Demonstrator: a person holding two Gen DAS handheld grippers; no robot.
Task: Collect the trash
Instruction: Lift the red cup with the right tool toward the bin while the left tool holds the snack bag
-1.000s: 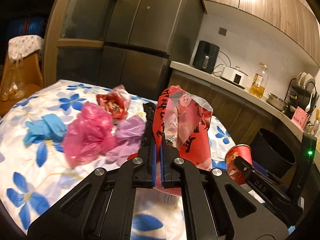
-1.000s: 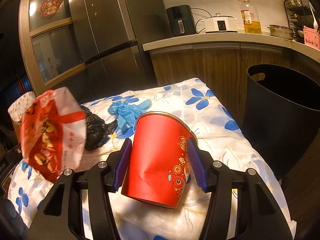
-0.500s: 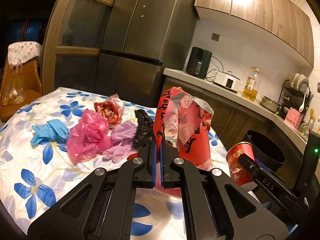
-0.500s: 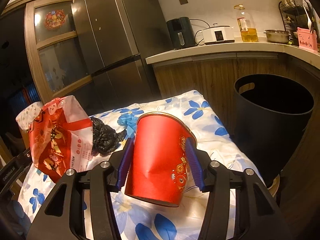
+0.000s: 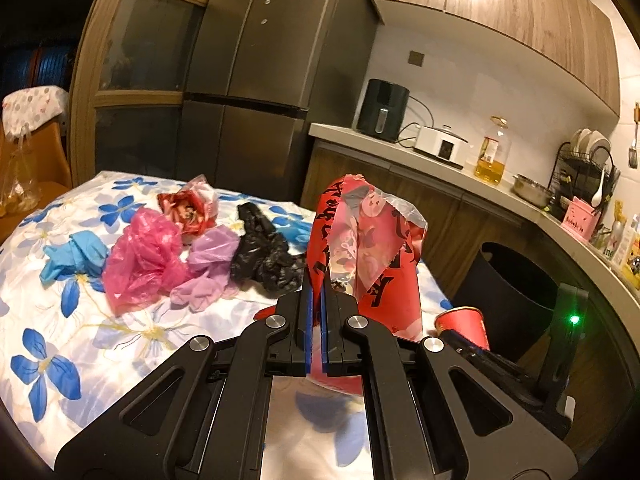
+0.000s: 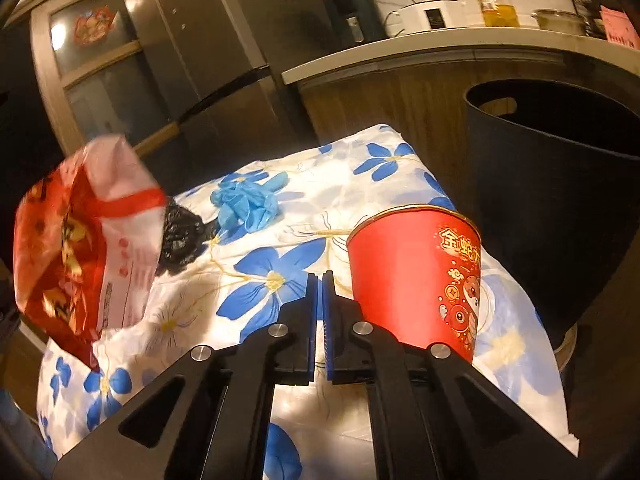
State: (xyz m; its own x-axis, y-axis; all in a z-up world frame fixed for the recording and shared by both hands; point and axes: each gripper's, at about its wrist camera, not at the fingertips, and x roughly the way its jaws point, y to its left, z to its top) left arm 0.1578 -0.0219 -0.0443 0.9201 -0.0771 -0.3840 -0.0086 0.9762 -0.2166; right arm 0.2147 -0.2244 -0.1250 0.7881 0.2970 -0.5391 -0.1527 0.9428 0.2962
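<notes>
My left gripper (image 5: 317,300) is shut on a red and white plastic bag (image 5: 366,248) and holds it above the floral tablecloth (image 5: 80,340); the bag also shows in the right wrist view (image 6: 80,248). My right gripper (image 6: 320,280) is shut and empty, with the red paper cup (image 6: 416,280) standing on the table just right of its fingers. The cup's rim shows in the left wrist view (image 5: 460,320). The black trash bin (image 6: 552,200) stands beyond the table's right edge and also shows in the left wrist view (image 5: 516,280).
On the table lie a pink bag (image 5: 140,260), a purple glove (image 5: 204,268), a black bag (image 5: 264,252), a red wrapper (image 5: 188,208) and blue gloves (image 5: 76,252), (image 6: 246,204). A fridge (image 5: 256,80) and a counter (image 5: 440,160) stand behind.
My right gripper let go of the red cup and shut beside it on the left. The cup now stands on the table. My left gripper still holds the bag.
</notes>
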